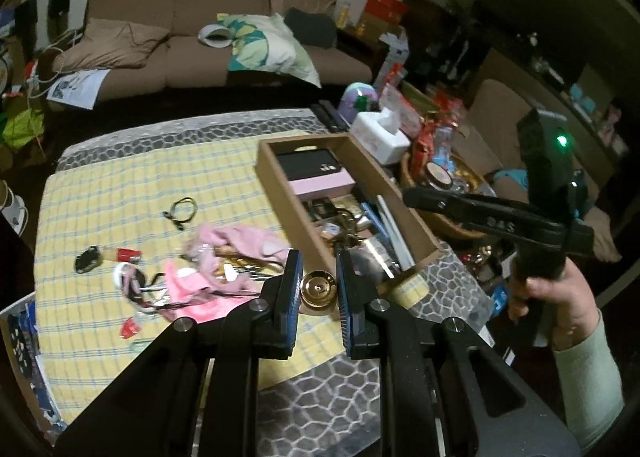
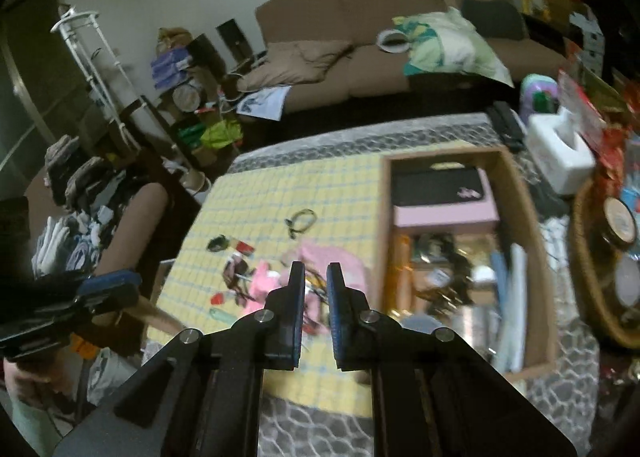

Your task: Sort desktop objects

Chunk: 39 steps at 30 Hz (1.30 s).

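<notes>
We hold our left gripper [image 1: 318, 289] above the near edge of the yellow-and-blue checked tablecloth [image 1: 120, 185], and a small round gold-coloured metal dish [image 1: 317, 291] sits right between its blue-padded fingers [image 1: 291, 289]; the jaws are drawn in narrow around it and seem to pinch it, though we cannot be sure the pads actually press on its rim. Our right gripper [image 2: 315, 311] rides higher, its jaws nearly together with nothing between them, pointing down over the heap of crumpled pink cloth [image 2: 328, 257].

The relation that matters is the gold dish against the long open wooden tray [image 1: 280, 193]. The tray lies just beyond and to the right of our left claw, its long axis running away from us toward the white tissue box [image 1: 380, 133], its near end close beside the dish. We judge the left hand is the nearer one and needs only a short carry forward and right to clear the tray's near wall, while the loose black cable loop [image 1: 182, 213] and the small red pieces [image 1: 130, 255] lie well off to the left
</notes>
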### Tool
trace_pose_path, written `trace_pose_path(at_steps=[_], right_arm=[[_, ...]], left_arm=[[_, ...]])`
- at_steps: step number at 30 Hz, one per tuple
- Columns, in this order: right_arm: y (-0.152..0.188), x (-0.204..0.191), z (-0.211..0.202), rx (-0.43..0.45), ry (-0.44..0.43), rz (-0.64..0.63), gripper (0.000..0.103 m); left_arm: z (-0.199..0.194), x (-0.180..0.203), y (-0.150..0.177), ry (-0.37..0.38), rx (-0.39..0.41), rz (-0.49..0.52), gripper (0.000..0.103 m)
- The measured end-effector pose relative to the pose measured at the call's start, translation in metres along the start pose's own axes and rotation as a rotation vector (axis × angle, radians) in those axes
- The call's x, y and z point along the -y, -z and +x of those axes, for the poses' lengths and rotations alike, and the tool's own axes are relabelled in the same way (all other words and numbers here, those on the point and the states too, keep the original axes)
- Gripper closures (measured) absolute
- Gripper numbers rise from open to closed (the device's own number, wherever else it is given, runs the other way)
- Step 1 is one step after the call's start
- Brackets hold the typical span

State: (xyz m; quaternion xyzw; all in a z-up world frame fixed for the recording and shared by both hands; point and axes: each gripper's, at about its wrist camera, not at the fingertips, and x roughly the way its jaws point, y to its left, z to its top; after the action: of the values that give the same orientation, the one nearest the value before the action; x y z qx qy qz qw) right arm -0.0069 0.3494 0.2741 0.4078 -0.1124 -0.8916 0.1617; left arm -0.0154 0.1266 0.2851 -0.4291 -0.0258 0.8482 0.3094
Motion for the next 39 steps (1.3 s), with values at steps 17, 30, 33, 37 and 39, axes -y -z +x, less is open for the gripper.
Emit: trace_pose_path(at_steps=[17,30,33,37,39], right_arm=[[0.076,-0.062,0.095,-0.329,0.131,-0.474,0.050],[0.099,-0.065,0.220,-0.685,0.388,-0.774,0.050],[0.110,-0.065,0.232,-0.731,0.424,-0.827,0.051],[0.117,-0.064,0.237,-0.755,0.459,-0.851,0.085],[0.113,-0.068,0.229,-0.713,0.445,-0.849,0.085]], left_arm=[[-0.001,-0.032,0.038,-0.072,-0.033,-0.072,0.087],[-0.019,-0.105,0.055,-0.038,-0.023,-0.111,0.087],[-0.015,-0.117,0.060,-0.030,-0.026,-0.133,0.087],[-0.013,-0.122,0.063,-0.029,-0.033,-0.142,0.087],[-0.013,-0.120,0.065,-0.032,-0.032,-0.143,0.087]])
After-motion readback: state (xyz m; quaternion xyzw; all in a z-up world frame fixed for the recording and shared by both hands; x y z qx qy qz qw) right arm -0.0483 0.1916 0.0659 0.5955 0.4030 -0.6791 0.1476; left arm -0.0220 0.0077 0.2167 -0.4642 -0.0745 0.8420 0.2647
